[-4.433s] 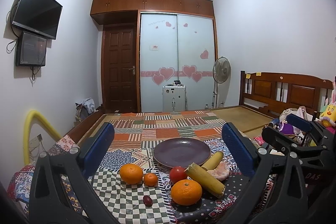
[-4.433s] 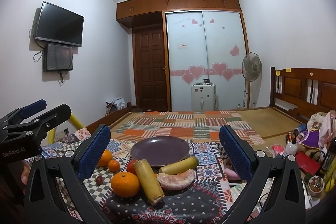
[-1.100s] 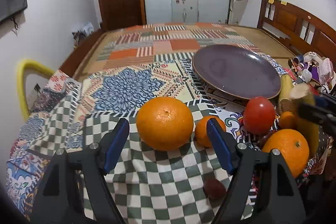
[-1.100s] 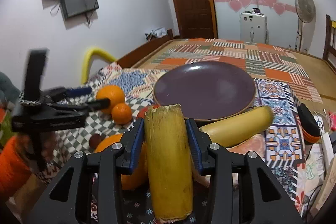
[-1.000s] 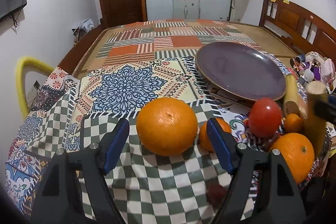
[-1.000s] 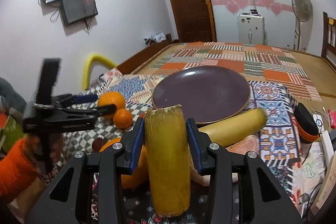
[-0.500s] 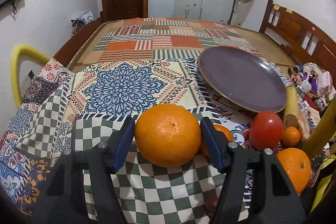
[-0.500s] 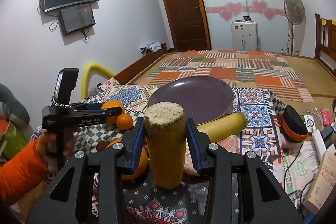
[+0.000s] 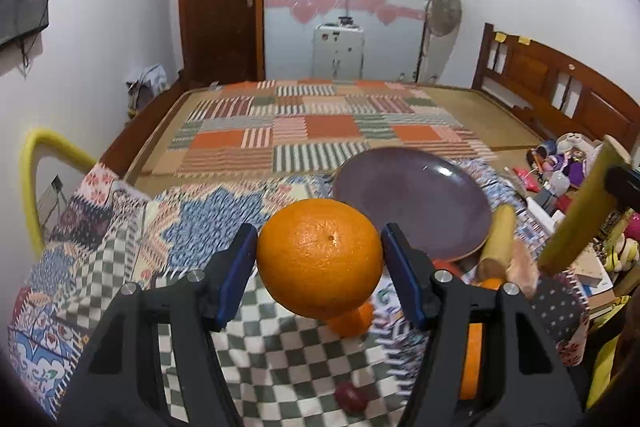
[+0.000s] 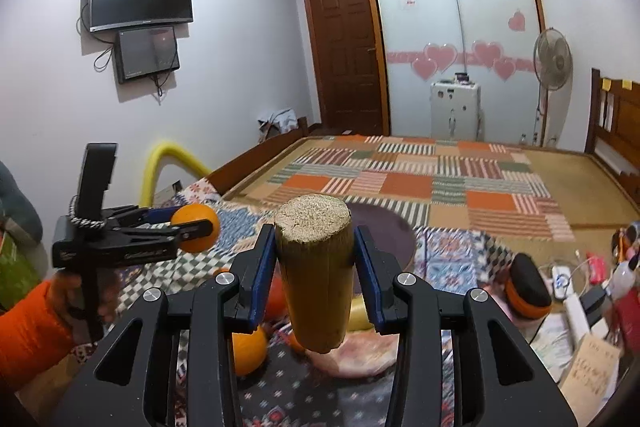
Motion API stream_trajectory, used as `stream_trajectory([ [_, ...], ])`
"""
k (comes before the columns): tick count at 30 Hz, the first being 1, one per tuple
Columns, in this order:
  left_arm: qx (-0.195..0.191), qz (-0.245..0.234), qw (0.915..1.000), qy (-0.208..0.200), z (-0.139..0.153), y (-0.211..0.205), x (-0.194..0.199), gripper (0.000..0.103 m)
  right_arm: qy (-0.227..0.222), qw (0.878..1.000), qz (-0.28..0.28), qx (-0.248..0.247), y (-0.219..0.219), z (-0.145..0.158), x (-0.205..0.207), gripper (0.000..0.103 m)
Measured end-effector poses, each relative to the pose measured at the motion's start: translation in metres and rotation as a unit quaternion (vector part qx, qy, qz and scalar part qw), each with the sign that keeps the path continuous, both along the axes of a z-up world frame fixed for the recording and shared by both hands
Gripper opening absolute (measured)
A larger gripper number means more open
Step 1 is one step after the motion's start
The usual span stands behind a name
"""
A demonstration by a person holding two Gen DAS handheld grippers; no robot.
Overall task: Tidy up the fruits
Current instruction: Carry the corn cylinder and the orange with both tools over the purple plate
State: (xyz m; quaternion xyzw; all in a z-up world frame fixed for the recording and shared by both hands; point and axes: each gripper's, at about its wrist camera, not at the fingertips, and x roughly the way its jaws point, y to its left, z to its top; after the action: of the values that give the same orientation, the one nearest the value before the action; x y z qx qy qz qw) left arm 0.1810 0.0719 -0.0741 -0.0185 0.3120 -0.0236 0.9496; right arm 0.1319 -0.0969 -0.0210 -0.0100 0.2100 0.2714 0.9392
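My left gripper (image 9: 319, 257) is shut on a large orange (image 9: 320, 259) and holds it above the checked cloth, left of the purple plate (image 9: 412, 205). It also shows in the right wrist view (image 10: 195, 229). My right gripper (image 10: 315, 263) is shut on a yellow sugarcane piece (image 10: 314, 267), lifted and tilted up; the piece shows at the right in the left wrist view (image 9: 580, 219). On the cloth lie a small orange (image 9: 352, 319), another orange (image 10: 248, 351), a dark red fruit (image 9: 351, 398), a yellow cane piece (image 9: 496, 243) and a peeled pomelo segment (image 10: 352, 359).
The plate sits on a patterned cloth (image 9: 120, 227) over a table by a bed with a patchwork mat (image 9: 312, 131). Clutter of toys and boxes (image 9: 568, 171) lies at the right. An orange-and-black object (image 10: 528, 291) rests right of the plate. A yellow tube (image 9: 36, 163) arcs at left.
My left gripper closed on the large orange and lifted it off the cloth. My right gripper raised the sugarcane piece and tipped it upright, away from the other fruit.
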Motion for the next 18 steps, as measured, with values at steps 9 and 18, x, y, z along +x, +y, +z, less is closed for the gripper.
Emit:
stream_trajectory([
  [9, 0.012, -0.023, 0.9995, -0.018, 0.012, -0.028, 0.03, 0.064, 0.0, 1.0, -0.019, -0.019, 0.002, -0.002, 0.033, 0.036],
  [18, 0.029, -0.042, 0.9986, 0.016, -0.007, -0.045, 0.072, 0.064, 0.033, 0.998, -0.021, -0.045, 0.009, -0.021, 0.065, 0.036],
])
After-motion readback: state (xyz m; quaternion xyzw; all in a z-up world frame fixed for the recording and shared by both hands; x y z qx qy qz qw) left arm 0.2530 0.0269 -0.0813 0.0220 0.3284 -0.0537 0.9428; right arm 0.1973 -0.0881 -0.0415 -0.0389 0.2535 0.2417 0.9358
